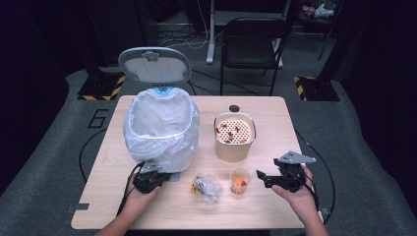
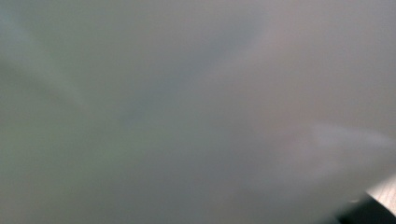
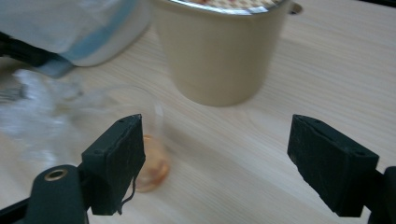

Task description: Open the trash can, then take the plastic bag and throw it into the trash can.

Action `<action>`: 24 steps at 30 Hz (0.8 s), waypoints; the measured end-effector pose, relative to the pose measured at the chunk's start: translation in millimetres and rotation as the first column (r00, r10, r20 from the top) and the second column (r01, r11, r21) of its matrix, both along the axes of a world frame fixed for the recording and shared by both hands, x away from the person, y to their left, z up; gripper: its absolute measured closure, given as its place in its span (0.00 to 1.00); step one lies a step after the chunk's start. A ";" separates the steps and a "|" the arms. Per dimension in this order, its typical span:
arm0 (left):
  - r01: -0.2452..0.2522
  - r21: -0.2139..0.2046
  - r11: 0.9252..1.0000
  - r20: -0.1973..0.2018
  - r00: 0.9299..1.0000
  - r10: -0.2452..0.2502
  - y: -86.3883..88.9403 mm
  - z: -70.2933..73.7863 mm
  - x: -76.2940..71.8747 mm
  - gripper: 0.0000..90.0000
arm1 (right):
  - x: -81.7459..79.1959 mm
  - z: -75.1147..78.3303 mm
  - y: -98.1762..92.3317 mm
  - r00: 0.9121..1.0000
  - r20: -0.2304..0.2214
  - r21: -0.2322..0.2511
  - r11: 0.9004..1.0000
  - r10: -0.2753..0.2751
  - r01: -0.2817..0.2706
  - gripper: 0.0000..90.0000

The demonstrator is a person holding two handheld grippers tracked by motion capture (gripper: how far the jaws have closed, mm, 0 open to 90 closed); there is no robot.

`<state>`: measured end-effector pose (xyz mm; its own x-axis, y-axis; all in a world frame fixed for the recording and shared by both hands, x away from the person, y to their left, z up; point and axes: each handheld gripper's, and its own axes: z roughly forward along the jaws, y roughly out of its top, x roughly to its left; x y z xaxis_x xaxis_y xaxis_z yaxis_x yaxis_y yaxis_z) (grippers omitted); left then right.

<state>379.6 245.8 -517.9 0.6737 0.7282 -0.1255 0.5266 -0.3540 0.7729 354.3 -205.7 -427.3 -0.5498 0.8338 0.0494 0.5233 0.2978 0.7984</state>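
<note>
With the lid (image 1: 154, 64) flipped up, the bin (image 1: 161, 129) sits on the table's (image 1: 275, 206) left half, its white liner bag (image 1: 147, 142) draped over the rim and bulging down the front. Left gripper (image 1: 150, 179) is pushed right up against the bag's lower front; its own view is just blurred pale plastic (image 2: 187, 107), so can't tell if the jaws are apart or closed. Right gripper (image 1: 265, 178) is held near the right front edge, jaws spread wide, nothing between them. Small clear cup (image 1: 240, 180) with orange contents is just to its left; in the right gripper view the cup (image 3: 156, 158) is partly behind the left pad. Crumpled clear wrapper (image 1: 206, 187) lies left of the cup. Beige pot (image 1: 234, 136) with a perforated insert stands behind the cup, apart from it.
</note>
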 end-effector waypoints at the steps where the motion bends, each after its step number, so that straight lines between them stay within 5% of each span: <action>1: -0.010 -0.017 1.000 -0.013 1.000 0.010 -1.2 -0.4 -0.9 1.00 | -3.0 4.8 6.1 1.000 0.003 0.009 1.000 0.020 -0.020 0.20; 6: -0.013 -0.012 1.000 -0.017 1.000 0.012 -1.1 0.0 -0.7 1.00 | -18.8 21.7 38.1 0.991 0.034 0.043 0.991 0.129 -0.130 0.22; 12: -0.016 -0.013 1.000 -0.018 1.000 0.015 -1.3 0.0 -0.8 1.00 | -37.5 22.7 80.4 0.970 0.053 0.052 0.969 0.237 -0.240 0.24; 16: -0.023 -0.020 1.000 -0.024 0.999 0.022 -1.8 -0.1 -1.4 1.00 | -43.7 14.7 108.0 0.951 0.048 0.037 0.951 0.304 -0.306 0.27; 19: 0.011 0.027 1.000 0.009 1.000 -0.012 1.7 0.9 1.8 1.00 | -41.3 5.4 120.7 0.947 0.030 0.029 0.947 0.319 -0.320 0.28; 24: 0.009 0.008 1.000 0.001 1.000 -0.009 0.7 0.6 0.9 1.00 | -34.7 -8.6 138.6 0.943 -0.014 0.043 0.942 0.333 -0.332 0.29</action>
